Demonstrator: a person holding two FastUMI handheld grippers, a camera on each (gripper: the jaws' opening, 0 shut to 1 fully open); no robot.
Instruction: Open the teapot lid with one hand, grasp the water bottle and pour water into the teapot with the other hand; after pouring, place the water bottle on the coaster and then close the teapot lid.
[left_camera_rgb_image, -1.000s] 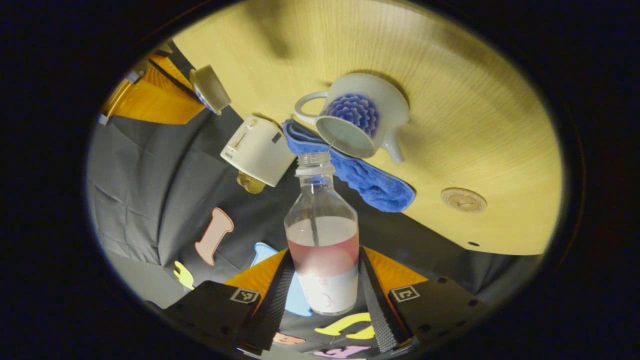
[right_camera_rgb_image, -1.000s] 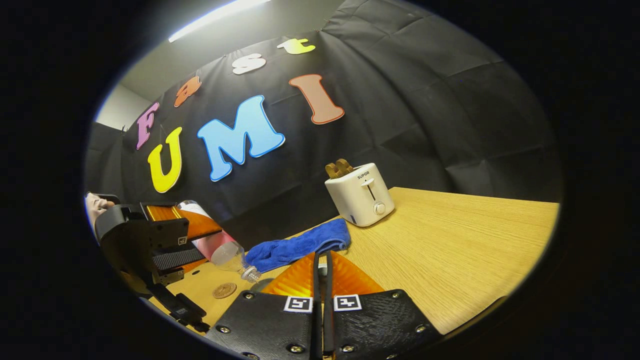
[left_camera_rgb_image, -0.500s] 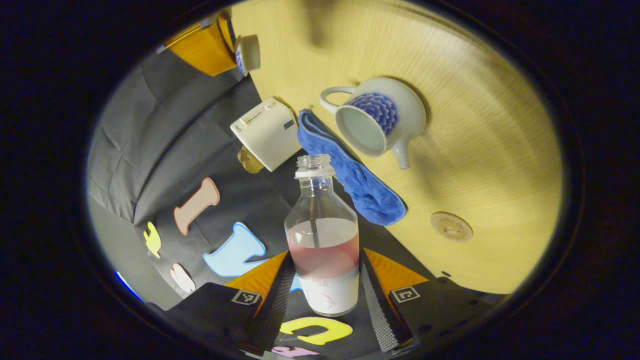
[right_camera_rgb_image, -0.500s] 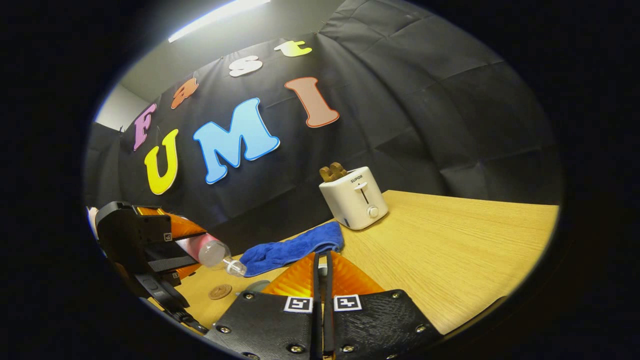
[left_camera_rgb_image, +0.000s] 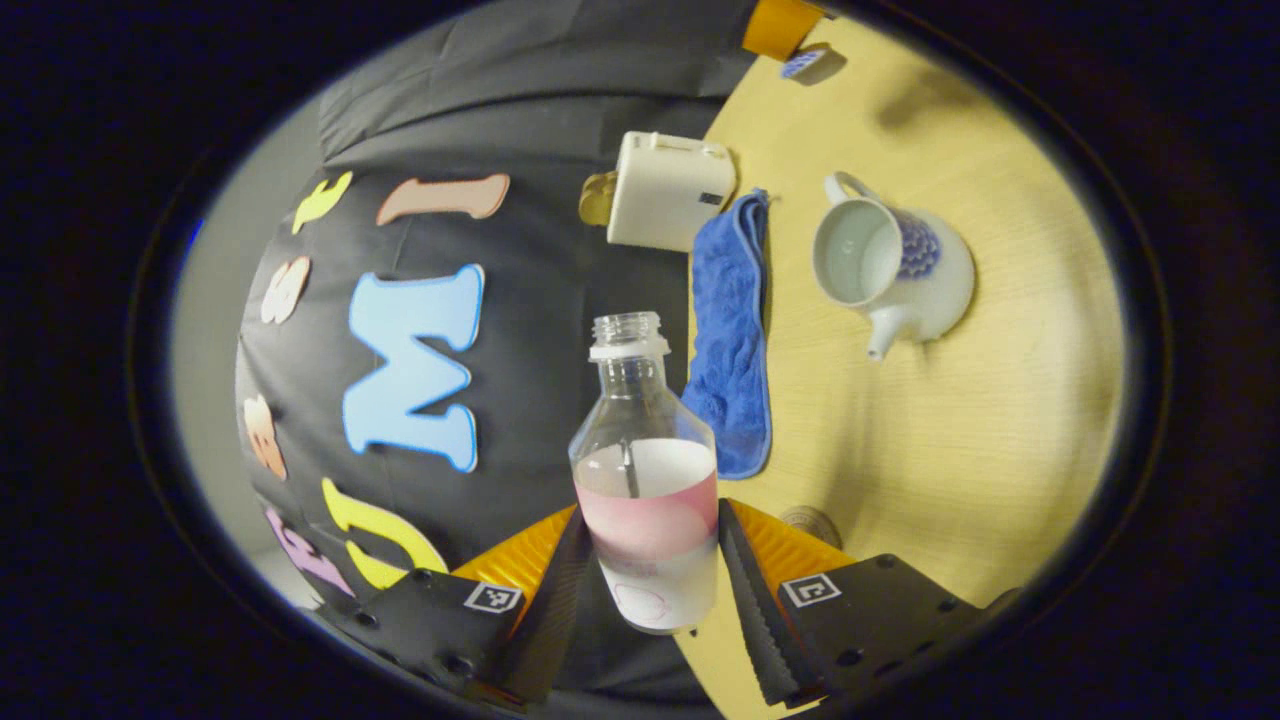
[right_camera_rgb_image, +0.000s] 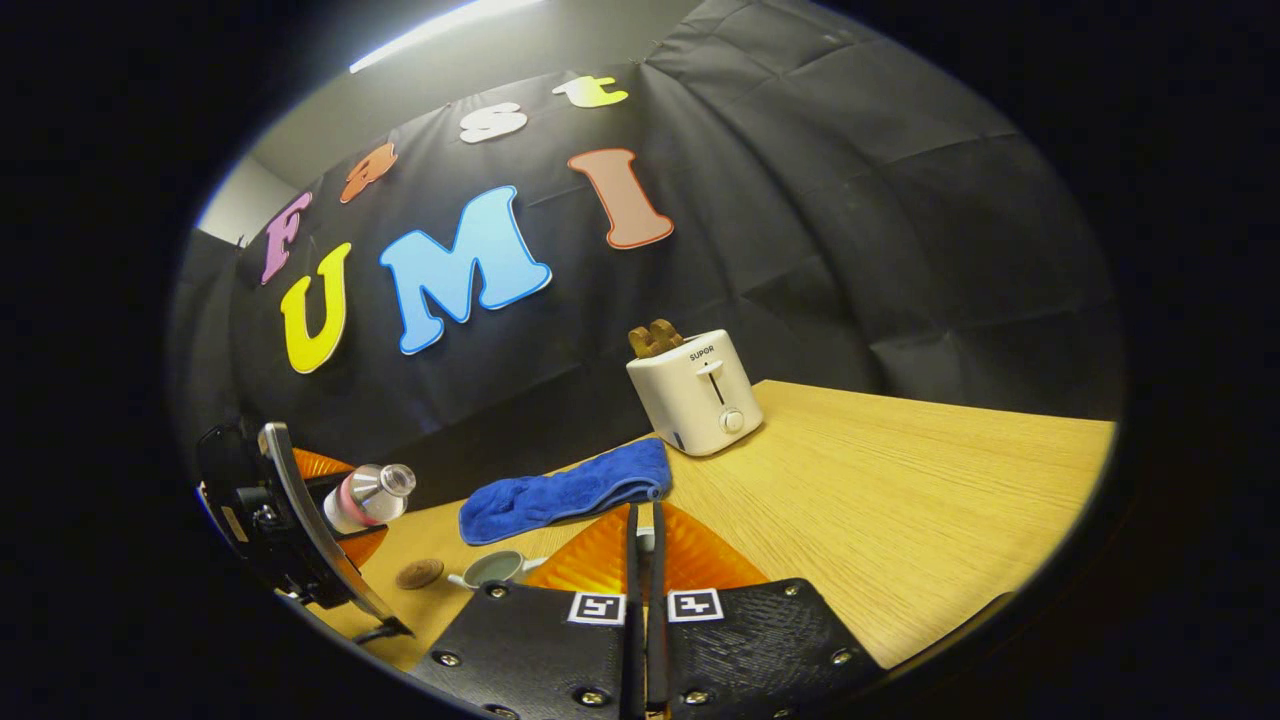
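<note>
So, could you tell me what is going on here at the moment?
A person works two handheld grippers. The left gripper is shut on a partly filled water bottle, uncapped and held off the table. The teapot stands open beside a blue cloth. The right gripper, its fingers nearly together, holds the lid above the table. The coaster is bare; setting the bottle on it likely comes next.
</note>
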